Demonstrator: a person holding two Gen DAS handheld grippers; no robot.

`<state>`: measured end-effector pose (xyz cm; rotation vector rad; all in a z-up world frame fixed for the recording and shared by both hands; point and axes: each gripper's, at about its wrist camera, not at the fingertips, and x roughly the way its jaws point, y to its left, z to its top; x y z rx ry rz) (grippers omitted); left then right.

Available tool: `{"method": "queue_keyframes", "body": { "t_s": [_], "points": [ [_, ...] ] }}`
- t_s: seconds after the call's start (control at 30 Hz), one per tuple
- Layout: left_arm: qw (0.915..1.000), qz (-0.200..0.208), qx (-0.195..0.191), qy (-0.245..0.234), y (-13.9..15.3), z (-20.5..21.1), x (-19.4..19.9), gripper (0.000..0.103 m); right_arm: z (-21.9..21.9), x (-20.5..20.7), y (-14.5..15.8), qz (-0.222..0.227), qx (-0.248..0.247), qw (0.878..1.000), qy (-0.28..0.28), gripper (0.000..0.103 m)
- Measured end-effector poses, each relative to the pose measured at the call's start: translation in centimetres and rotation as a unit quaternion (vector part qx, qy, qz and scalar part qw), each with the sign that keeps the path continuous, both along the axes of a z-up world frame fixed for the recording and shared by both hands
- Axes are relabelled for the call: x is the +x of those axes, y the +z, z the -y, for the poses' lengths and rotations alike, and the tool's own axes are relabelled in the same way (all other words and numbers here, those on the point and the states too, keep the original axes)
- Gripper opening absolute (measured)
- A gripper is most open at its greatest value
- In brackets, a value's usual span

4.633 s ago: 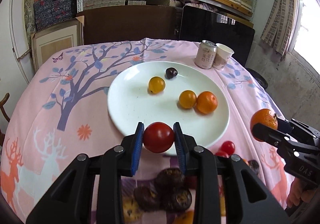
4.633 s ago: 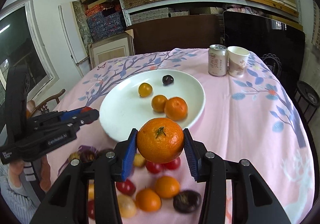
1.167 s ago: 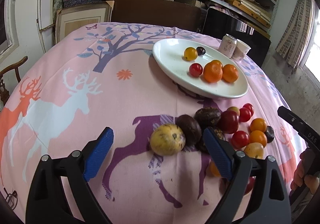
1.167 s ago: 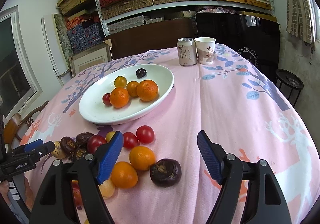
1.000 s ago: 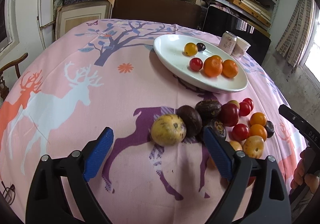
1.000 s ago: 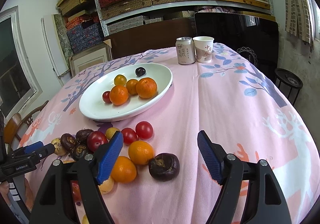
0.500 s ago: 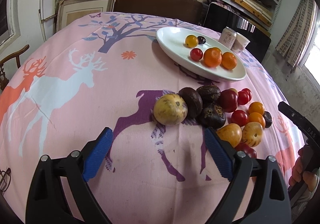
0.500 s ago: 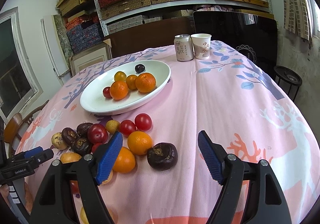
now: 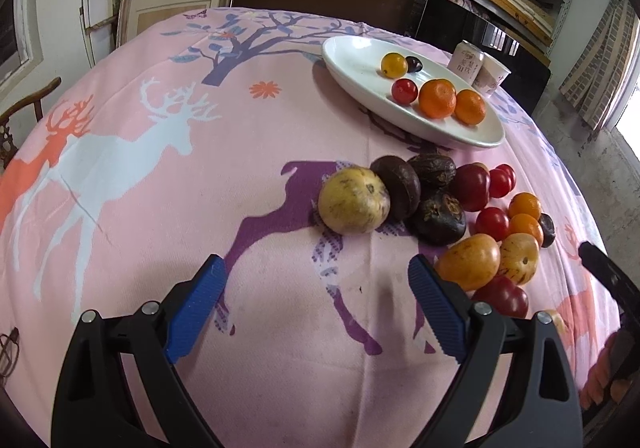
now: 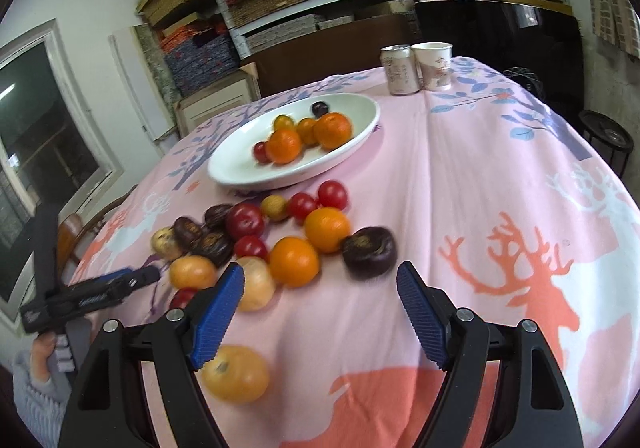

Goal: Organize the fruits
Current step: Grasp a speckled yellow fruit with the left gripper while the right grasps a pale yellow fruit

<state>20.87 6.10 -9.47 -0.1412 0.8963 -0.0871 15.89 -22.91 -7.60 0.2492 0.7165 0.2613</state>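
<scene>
Round loose fruits (image 10: pixel 280 248) are crowded, many touching, on the pink deer-print tablecloth (image 9: pixel 160 168) between the white oval plate (image 9: pixel 352 48), set toward the table's far edge and already holding a few fruits, and the near edge. A neighbour could be nudged and rolled off that edge when one fruit is closed on. The left gripper (image 9: pixel 316 304) and the right gripper (image 10: pixel 320 308) are both spread wide, holding and touching nothing.
</scene>
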Motion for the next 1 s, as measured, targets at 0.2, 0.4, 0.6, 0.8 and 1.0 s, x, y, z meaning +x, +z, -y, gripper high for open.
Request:
{"method": "queue_keyframes", "body": {
  "t_s": [0.2, 0.4, 0.6, 0.8, 1.0],
  "points": [
    [0.9988, 0.021, 0.043, 0.005, 1.0, 0.5, 1.7, 0.09, -1.5, -2.0, -0.7, -0.025, 0.012, 0.998, 0.06, 0.079],
    [0.9959, 0.031, 0.084, -0.014, 0.9, 1.6, 2.9, 0.09, -4.6, -2.9, -1.1, -0.033, -0.057, 0.993, 0.095, 0.079],
    [0.9941, 0.038, 0.098, -0.026, 0.7, 2.3, 3.4, 0.09, -6.0, -2.8, -1.6, -0.051, -0.086, 0.989, 0.106, 0.079],
    [0.9936, 0.041, 0.101, -0.031, 0.7, 2.4, 4.0, 0.089, -6.8, -2.7, -2.1, -0.064, -0.107, 0.986, 0.11, 0.076],
    [0.9939, 0.027, 0.091, -0.056, 0.2, 2.7, 4.3, 0.063, -7.5, -2.5, -2.4, -0.074, -0.114, 0.985, 0.11, 0.062]
  ]
}}
